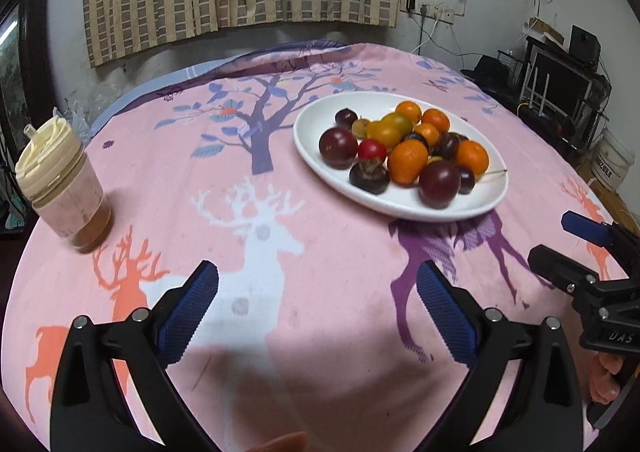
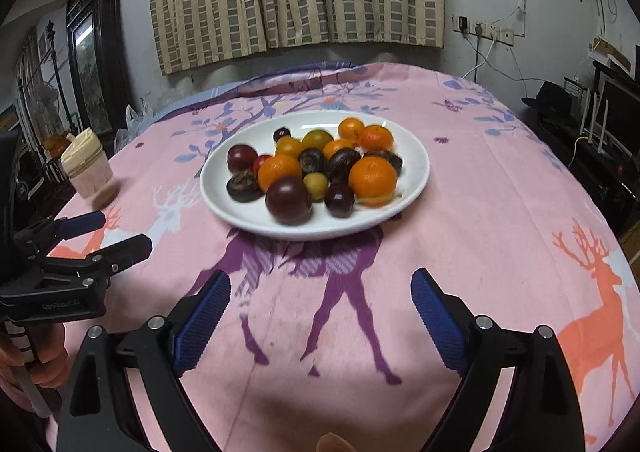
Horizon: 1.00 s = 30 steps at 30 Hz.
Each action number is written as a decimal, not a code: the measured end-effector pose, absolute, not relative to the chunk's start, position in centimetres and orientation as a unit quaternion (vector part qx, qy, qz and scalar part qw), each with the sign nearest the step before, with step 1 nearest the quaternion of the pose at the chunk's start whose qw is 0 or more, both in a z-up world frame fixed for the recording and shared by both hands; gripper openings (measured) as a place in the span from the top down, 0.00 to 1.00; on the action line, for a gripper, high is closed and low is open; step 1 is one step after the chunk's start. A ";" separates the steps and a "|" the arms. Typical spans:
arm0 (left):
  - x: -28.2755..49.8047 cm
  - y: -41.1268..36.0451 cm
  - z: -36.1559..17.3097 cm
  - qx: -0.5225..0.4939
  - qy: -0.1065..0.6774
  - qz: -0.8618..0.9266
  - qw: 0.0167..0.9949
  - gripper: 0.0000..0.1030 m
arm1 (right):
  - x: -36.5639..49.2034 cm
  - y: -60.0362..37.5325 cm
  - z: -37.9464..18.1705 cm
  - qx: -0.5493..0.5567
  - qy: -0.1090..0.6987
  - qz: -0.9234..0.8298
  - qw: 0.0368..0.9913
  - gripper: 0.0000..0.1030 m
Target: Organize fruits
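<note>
A white oval plate [image 1: 308, 140] [image 2: 412, 188] sits on the pink deer-print tablecloth and holds several fruits: orange tangerines [image 1: 407, 162] [image 2: 373, 177], dark purple plums [image 1: 338, 147] [image 2: 289, 199], brown water chestnuts [image 1: 369, 176] [image 2: 243, 185], a small red tomato [image 1: 372, 150] and yellow-green fruits [image 2: 315, 185]. My left gripper [image 1: 318, 284] is open and empty, hovering near the table's front, left of the plate. My right gripper [image 2: 321, 288] is open and empty, in front of the plate. Each gripper also shows in the other's view: the right [image 1: 556, 240] and the left [image 2: 116, 236].
A jar with a cream lid [image 1: 60, 180] [image 2: 90, 170] stands at the table's left side. A curtain hangs behind. Shelves with electronics [image 1: 560, 92] stand to the right, a dark cabinet [image 2: 96, 52] to the left.
</note>
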State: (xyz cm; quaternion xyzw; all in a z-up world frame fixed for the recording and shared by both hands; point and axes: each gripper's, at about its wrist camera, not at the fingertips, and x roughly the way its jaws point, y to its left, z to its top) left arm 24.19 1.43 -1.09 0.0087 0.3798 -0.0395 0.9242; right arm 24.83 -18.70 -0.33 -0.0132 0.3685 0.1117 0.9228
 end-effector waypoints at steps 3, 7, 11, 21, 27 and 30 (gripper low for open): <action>23.9 1.6 -1.1 0.009 0.377 -0.034 0.926 0.05 | 24.5 -18.9 -0.2 -0.010 0.363 0.110 0.925 0.10; 23.9 1.4 -1.1 0.014 0.378 -0.033 0.925 0.05 | 24.7 -19.1 -0.4 -0.002 0.370 0.110 0.922 0.09; 23.8 1.3 -1.0 0.019 0.375 -0.034 0.926 0.05 | 24.8 -18.8 -0.4 -0.011 0.370 0.113 0.922 0.09; 23.5 0.9 -0.8 0.011 0.371 -0.052 0.927 0.05 | 24.7 -18.6 -0.4 -0.015 0.370 0.113 0.922 0.09; 23.5 0.6 -0.7 0.023 0.369 -0.044 0.928 0.05 | 24.7 -18.6 -0.4 -0.015 0.371 0.112 0.922 0.09; 23.5 0.6 -0.8 0.025 0.368 -0.042 0.929 0.05 | 24.7 -18.6 -0.5 -0.015 0.371 0.111 0.922 0.09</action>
